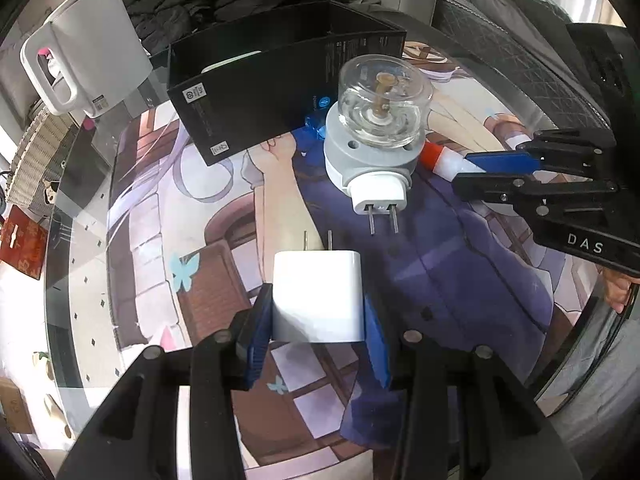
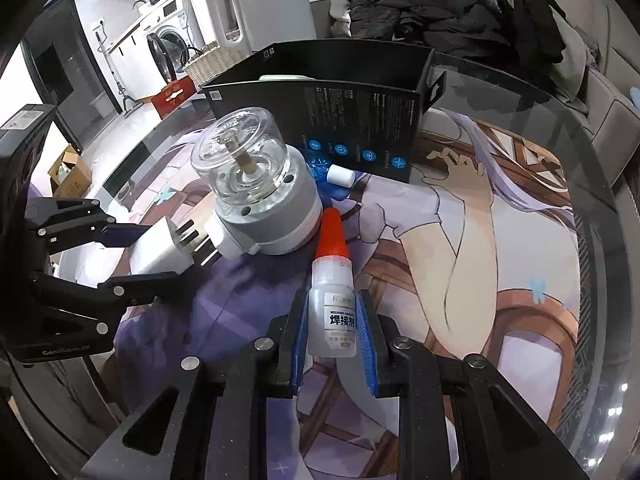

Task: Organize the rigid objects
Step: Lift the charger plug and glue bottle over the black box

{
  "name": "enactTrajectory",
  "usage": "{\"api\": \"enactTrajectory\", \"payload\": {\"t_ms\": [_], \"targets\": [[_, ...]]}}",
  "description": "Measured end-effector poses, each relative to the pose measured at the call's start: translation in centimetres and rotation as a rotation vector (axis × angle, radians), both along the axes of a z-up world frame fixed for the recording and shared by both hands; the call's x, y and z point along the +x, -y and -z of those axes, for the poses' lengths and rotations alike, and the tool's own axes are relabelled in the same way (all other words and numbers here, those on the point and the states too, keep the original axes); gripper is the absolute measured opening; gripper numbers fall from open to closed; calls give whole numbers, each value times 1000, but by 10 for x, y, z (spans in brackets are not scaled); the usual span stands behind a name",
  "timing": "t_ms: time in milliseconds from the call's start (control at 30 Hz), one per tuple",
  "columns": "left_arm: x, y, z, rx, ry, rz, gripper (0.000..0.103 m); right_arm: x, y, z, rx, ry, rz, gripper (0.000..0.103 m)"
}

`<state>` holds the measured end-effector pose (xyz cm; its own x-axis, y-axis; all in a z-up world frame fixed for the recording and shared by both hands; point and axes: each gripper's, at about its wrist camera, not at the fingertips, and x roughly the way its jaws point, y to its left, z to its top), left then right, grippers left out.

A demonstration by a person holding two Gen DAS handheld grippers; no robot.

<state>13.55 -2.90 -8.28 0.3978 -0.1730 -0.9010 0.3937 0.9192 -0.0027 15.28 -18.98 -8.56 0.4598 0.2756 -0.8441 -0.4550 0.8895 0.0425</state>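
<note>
**Both tongs clamped: charger in my left, glue bottle in my right**

On the glass table (image 1: pixel 80 240), over its printed anime mat, my left tongs (image 1: pixel 318 320) are closed on a white wall charger (image 1: pixel 318 300). The blue pads (image 1: pixel 260 332) press its two sides, and its prongs point away from me toward the far edge. Just beyond it lies a grey plug-in unit topped by a clear glass dome (image 1: pixel 382 104), its own two prongs facing the charger but apart from it.

My right tongs (image 2: pixel 331 320) are drawn in on a small white glue bottle (image 2: pixel 331 312) with a red nozzle cap. Their blue pads (image 2: pixel 366 332) grip the labelled body, and the red tip points toward the base of the domed unit, very near it; I cannot tell whether it touches. From my left camera the same bottle shows as a red-and-white shape held in my right tongs at the right of the table.

Behind the domed unit stands an open black box (image 2: pixel 360 96), with something pale inside that I cannot make out. A small white cap (image 2: pixel 340 178) lies on the mat in front of it. A white kettle (image 2: pixel 272 4) stands past the box near the table's rim, and dark clothing (image 2: pixel 440 4) is heaped beyond.
</note>
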Motion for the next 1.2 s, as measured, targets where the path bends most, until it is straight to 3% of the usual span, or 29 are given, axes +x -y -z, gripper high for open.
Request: {"api": "enactTrajectory", "payload": {"t_ms": [300, 500, 667, 767, 867, 1200], "targets": [[-3, 2, -15, -22, 46, -3, 41, -4, 4, -12, 34, 32, 7, 19], [-2, 3, -8, -8, 31, 3, 41, -2, -2, 0, 5, -13, -12, 19], [-2, 4, -8, 5, 38, -3, 41, -3, -11, 2, -44, 26, -34, 28], [-2, 3, -11, -7, 47, -2, 41, -3, -13, 1, -39, 23, -36, 21], [-4, 2, -18, -11, 79, -8, 41, -6, -9, -6, -4, 30, -30, 20], [-14, -9, -62, -62, 291, -60, 41, -27, -2, -60, 95, 239, 11, 20]]}}
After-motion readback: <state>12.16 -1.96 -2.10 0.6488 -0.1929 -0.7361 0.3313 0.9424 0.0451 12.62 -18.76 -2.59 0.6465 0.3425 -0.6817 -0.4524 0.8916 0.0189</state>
